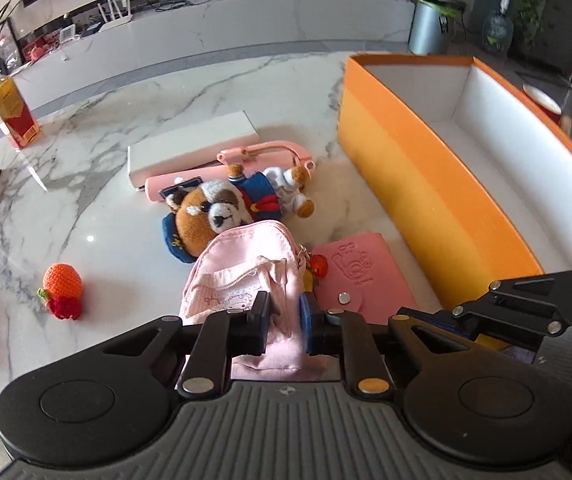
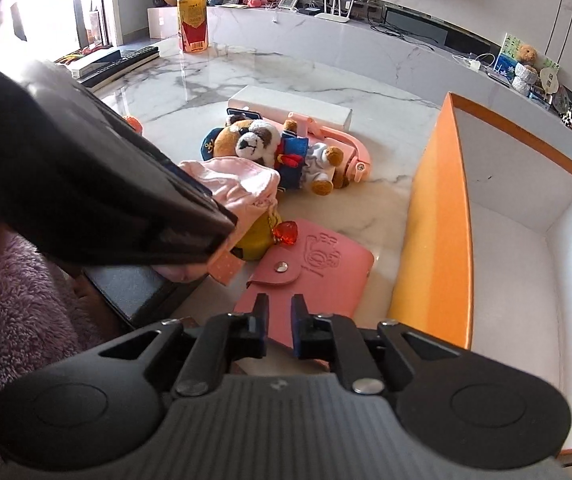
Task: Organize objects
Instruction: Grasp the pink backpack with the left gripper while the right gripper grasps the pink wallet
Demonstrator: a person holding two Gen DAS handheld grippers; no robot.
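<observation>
One crocheted orange (image 1: 62, 280), left view only.

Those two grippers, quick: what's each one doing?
Left gripper: shut on the pink pouch.
Right gripper: shut over the pink wallet, gripping nothing.

Your left gripper (image 1: 285, 322) is clamped on the pink pouch (image 1: 242, 276) near the marble table's (image 1: 134, 92) front edge. Pink wallet (image 1: 360, 276) lies just right of it, plush dog (image 1: 222, 208) behind. Orange box (image 1: 426, 184) sits toward the right edge; crochet orange (image 1: 62, 280) left.
</observation>
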